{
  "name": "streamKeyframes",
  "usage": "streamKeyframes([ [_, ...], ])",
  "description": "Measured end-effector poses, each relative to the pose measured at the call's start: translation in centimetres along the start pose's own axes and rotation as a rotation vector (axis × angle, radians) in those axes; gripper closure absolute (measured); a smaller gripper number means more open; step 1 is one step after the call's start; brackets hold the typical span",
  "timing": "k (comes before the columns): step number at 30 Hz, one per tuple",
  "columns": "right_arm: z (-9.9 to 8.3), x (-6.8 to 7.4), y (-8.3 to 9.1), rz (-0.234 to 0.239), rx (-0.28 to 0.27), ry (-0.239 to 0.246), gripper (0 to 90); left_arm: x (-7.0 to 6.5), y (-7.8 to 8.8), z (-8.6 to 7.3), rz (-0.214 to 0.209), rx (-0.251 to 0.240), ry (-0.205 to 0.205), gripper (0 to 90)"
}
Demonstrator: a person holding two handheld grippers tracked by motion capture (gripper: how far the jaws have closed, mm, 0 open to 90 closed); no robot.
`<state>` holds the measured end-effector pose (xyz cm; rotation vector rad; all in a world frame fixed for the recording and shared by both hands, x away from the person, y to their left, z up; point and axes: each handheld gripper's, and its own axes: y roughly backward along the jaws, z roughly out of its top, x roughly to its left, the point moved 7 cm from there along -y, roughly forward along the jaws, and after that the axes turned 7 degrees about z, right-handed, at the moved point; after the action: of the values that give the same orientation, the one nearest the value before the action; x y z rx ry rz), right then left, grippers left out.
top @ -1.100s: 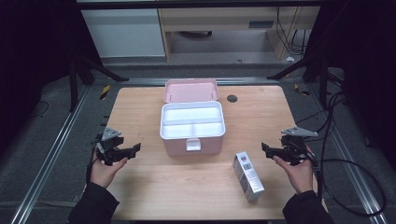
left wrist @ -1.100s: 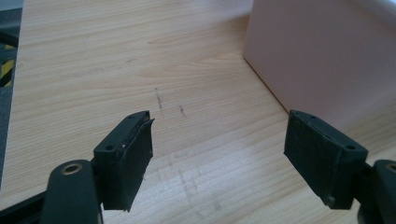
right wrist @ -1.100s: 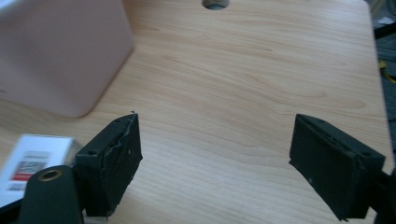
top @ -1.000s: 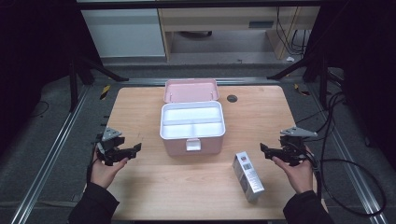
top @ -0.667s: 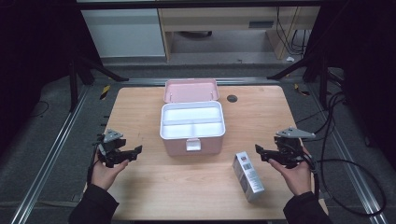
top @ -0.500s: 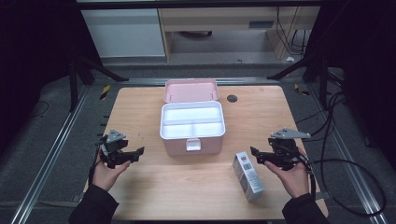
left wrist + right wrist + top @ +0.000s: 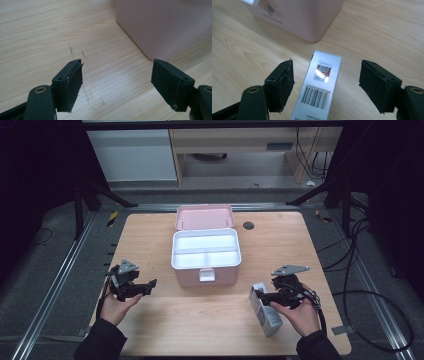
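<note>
Since before, right gripper has slid inward, jaws spread astride the silver barcoded carton; left gripper gapes empty beside the pink plastic box.

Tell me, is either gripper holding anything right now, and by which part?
Nothing is held. The right gripper is open, its jaws either side of the silver carton without touching it. The left gripper is open over bare table.

Dim room, grey floor, wooden cabinet.
</note>
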<state>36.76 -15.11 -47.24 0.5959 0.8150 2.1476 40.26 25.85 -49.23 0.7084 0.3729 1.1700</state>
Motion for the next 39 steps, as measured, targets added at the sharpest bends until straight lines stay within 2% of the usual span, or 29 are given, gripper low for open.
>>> streamKeyframes([
  [9,-1.4,0.6,-1.9,0.031,0.111,0.008,35.1,-0.1,-0.2,-0.2,-0.002,0.017,-0.005,25.0],
  [13,-1.6,0.6,-2.2,0.024,0.131,0.02,38.5,-0.2,-0.3,-0.3,-0.007,0.023,-0.009,25.0],
  [14,-1.8,0.6,-2.3,0.014,0.148,0.021,42.7,-0.2,-0.3,-0.3,-0.007,0.024,-0.011,25.0],
  [16,-1.9,0.5,-2.3,0.01,0.155,0.019,42.9,-0.3,-0.4,-0.4,-0.01,0.027,-0.011,25.0],
  [21,-2.0,0.3,-2.3,0.015,0.157,0.014,53.9,-0.4,-0.5,-0.5,-0.014,0.034,-0.022,25.2],
  [29,-2.0,0.4,-2.3,0.017,0.163,0.022,53.0,-0.5,-0.7,-0.6,-0.016,0.044,-0.028,25.3],
  [31,-2.1,0.5,-2.1,0.016,0.174,0.019,44.8,-0.6,-0.6,-0.6,-0.016,0.045,-0.026,25.2],
  [33,-2.2,0.6,-2.0,0.015,0.18,0.016,44.3,-0.6,-0.6,-0.6,-0.017,0.046,-0.025,25.2],
  [34,-2.7,0.7,-1.9,0.02,0.205,0.004,43.9,-0.6,-0.7,-0.7,-0.017,0.047,-0.024,25.2],
  [36,-3.0,0.7,-1.9,0.011,0.217,0.003,44.5,-0.6,-0.7,-0.7,-0.018,0.048,-0.024,25.2],
  [38,-3.8,0.6,-2.1,-0.004,0.267,-0.006,46.2,-0.6,-0.7,-0.7,-0.018,0.053,-0.028,25.1],
  [39,-3.8,0.6,-2.1,-0.004,0.267,-0.006,46.2,-0.6,-0.8,-0.7,-0.018,0.052,-0.028,25.1],
])
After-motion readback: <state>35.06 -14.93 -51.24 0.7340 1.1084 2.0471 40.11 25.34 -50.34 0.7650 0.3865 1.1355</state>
